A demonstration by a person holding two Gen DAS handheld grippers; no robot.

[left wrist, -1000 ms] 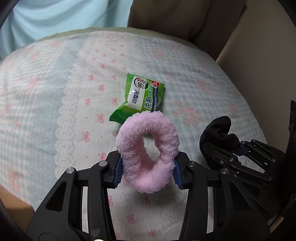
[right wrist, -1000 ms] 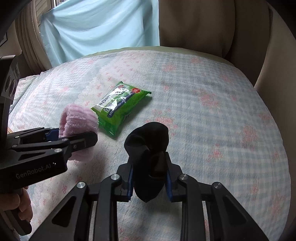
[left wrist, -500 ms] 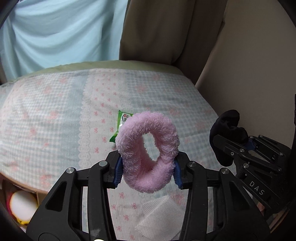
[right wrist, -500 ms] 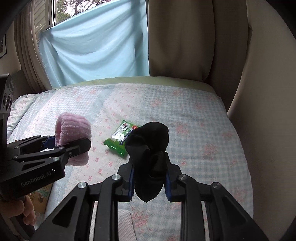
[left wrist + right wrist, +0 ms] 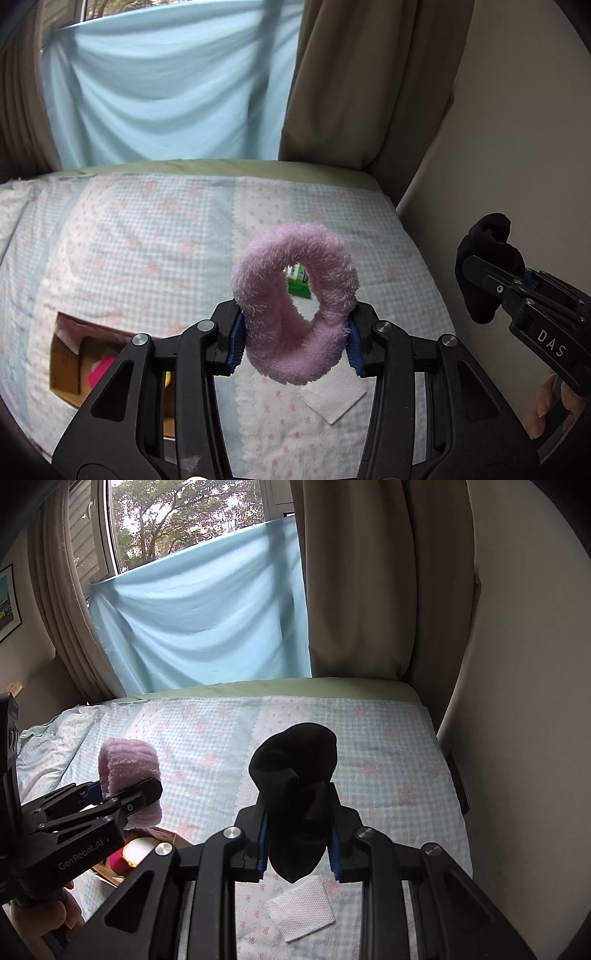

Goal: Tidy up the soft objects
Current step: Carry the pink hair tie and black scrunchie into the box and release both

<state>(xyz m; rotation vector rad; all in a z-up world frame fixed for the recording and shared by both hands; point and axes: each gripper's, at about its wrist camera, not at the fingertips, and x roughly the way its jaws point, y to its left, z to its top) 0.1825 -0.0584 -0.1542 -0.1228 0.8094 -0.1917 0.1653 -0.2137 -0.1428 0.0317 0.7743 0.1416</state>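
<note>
With the left gripper [image 5: 293, 345] clamped on the fluffy pink fabric ring [image 5: 295, 306] and the right gripper [image 5: 298, 843] pinching the bunched black sock [image 5: 297, 797] above the quilted bed [image 5: 388, 746], either soft, springy item could slip free and miss the cardboard box [image 5: 64, 373]

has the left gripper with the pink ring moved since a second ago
Yes. The left gripper, shut on the pink ring, has risen away from the bed; the green packet looks much smaller and farther.

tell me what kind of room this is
Most likely a bedroom: a bed under a pastel quilted cover with a bow print, pushed against a window hung with beige curtains and a light blue sheet.
</note>
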